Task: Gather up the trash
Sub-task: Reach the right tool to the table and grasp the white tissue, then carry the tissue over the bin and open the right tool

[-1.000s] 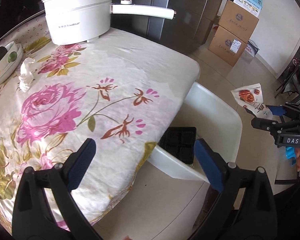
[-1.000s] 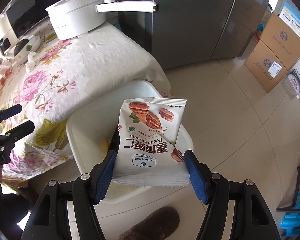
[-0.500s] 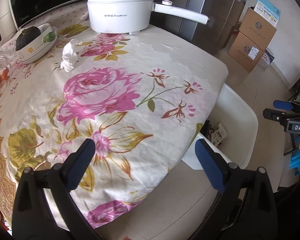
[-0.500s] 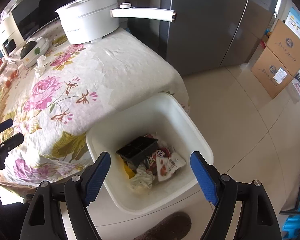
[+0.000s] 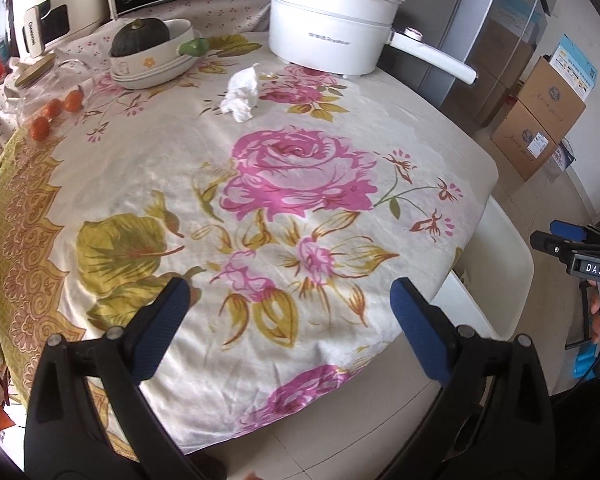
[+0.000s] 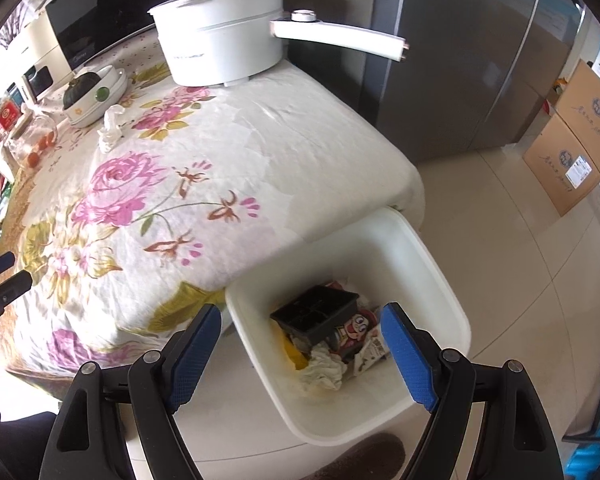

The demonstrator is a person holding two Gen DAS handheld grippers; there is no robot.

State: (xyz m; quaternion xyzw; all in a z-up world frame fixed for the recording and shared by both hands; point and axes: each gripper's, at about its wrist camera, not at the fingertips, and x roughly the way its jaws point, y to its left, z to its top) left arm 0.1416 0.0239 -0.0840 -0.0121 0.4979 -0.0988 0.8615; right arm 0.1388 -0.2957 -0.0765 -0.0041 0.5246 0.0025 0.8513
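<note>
A crumpled white tissue [image 5: 242,94] lies on the floral tablecloth near the white pot; it also shows in the right wrist view [image 6: 111,126]. A white trash bin [image 6: 428,264] stands on the floor at the table's corner, holding a black plastic tray [image 6: 314,316], snack wrappers and crumpled paper. Its rim shows in the left wrist view [image 5: 508,248]. My left gripper [image 5: 290,312] is open and empty over the table's near edge. My right gripper [image 6: 302,338] is open and empty above the bin.
A white electric pot [image 5: 332,42] with a long handle stands at the table's back. A dish with a dark squash [image 5: 148,50] and small orange fruits [image 5: 54,110] sit at the left. Cardboard boxes [image 6: 576,136] stand on the floor by the fridge [image 6: 460,48].
My right gripper opened and dropped the pecan snack bag into the bin. My left gripper swung left from the bin toward the table, bringing the tissue into fuller view.
</note>
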